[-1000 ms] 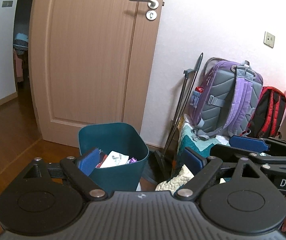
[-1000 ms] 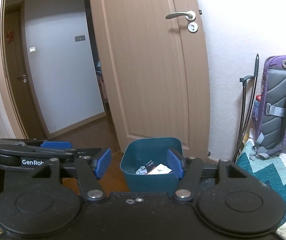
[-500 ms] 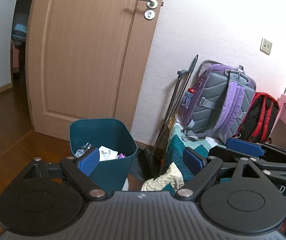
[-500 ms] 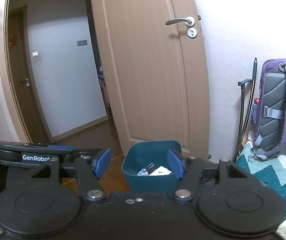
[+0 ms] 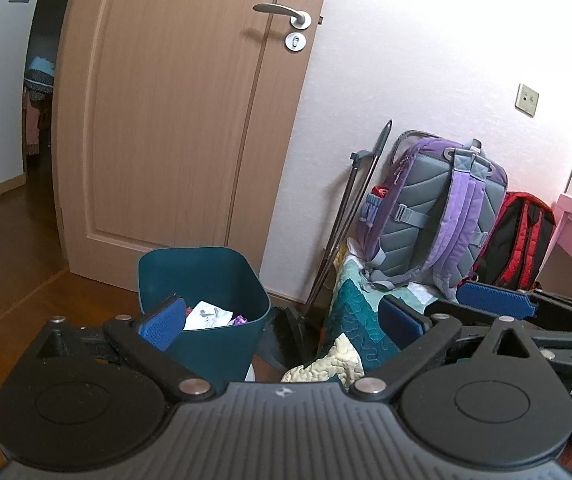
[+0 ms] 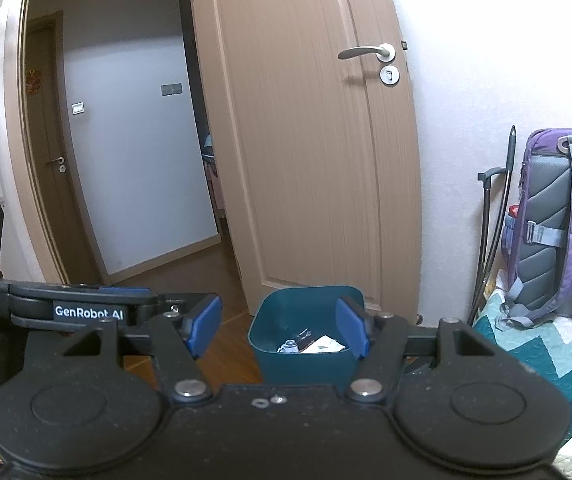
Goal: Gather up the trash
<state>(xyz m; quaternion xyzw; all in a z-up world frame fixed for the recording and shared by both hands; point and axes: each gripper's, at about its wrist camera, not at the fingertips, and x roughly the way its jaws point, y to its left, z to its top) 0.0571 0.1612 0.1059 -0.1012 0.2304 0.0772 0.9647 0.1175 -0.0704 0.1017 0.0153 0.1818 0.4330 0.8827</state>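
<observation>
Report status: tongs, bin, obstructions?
Left tongs open, empty. Right tongs open, empty. Teal bin ahead by door, holding scraps. Nothing between.

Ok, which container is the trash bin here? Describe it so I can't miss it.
Find the open wooden door; on the floor at its foot stands the trash bin. It is a dark teal, square-mouthed plastic tub with paper scraps inside, and it is the only open container, left of the broom handles and purple backpack.

Left gripper (image 5: 281, 322) and right gripper (image 6: 279, 330) held level, jaws spread wide and empty, pointing toward 12 o'clock.
</observation>
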